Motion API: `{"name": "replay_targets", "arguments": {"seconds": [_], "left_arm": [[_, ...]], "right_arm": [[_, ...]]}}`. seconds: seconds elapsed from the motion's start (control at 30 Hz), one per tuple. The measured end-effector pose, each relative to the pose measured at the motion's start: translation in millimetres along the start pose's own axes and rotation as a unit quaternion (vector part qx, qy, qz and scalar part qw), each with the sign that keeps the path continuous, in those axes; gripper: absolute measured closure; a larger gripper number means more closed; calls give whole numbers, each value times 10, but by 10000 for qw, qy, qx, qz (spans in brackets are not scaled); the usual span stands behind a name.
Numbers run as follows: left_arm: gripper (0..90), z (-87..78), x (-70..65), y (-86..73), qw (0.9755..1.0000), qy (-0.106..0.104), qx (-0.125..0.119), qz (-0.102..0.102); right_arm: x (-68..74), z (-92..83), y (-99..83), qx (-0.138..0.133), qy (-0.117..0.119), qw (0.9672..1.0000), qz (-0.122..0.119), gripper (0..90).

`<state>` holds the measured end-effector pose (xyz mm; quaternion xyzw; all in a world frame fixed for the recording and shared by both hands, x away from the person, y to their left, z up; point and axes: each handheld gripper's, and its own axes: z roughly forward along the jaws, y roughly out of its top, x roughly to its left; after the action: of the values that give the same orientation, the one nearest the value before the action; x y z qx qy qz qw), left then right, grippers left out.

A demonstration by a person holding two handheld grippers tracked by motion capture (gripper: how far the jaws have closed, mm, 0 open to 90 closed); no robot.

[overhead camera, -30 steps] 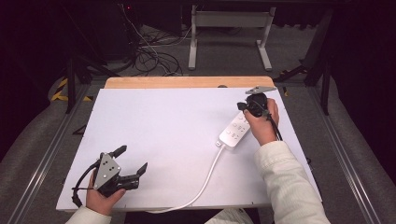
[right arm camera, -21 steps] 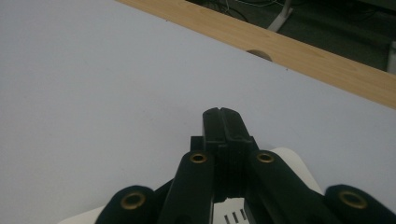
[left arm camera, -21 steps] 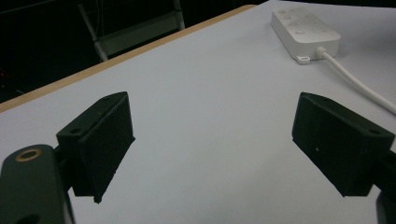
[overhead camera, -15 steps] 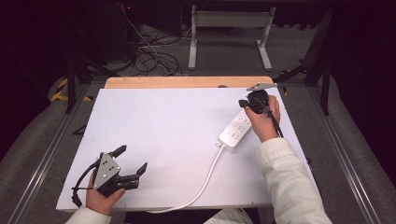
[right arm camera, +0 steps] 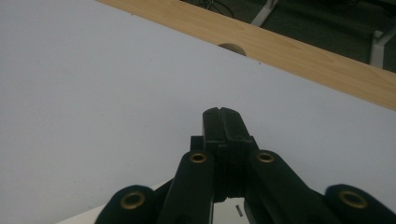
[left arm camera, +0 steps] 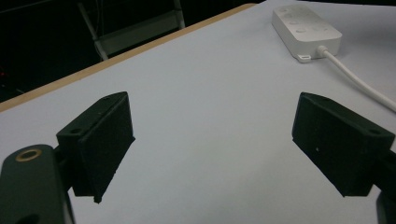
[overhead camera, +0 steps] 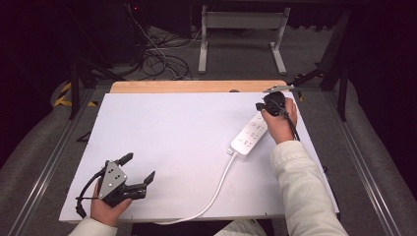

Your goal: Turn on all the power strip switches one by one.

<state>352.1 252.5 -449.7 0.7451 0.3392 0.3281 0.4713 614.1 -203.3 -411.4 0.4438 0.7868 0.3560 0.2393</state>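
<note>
The left hand-held gripper (overhead camera: pixel 139 170) is held wide open, empty, near the bench's (overhead camera: pixel 172 128) front left corner. The right hand-held gripper (overhead camera: pixel 259 105) is pressed closed, empty, over the power strip's (overhead camera: pixel 249 135) far end near the right edge.

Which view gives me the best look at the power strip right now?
The high view: the whole power strip and its cord lie in sight, beside the right gripper. The left gripper view shows its cord end, far off. The right gripper view catches a white sliver beneath the shut jaws.

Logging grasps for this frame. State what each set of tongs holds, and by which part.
Nothing is held. The left tongs stand open above the bare white table cover. The right tongs are shut on nothing, over the far end of the power strip.
</note>
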Motion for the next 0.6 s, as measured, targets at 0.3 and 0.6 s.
{"name": "replay_targets", "arguments": {"seconds": [0.3,0.6], "left_arm": [[129,2,11,-3,10000,9,6,11],[129,8,11,-6,10000,13,19,8]], "right_arm": [[-70,122,-68,152,-45,9998,71,900],[-120,220,-189,259,-40,9995,178,900]]}}
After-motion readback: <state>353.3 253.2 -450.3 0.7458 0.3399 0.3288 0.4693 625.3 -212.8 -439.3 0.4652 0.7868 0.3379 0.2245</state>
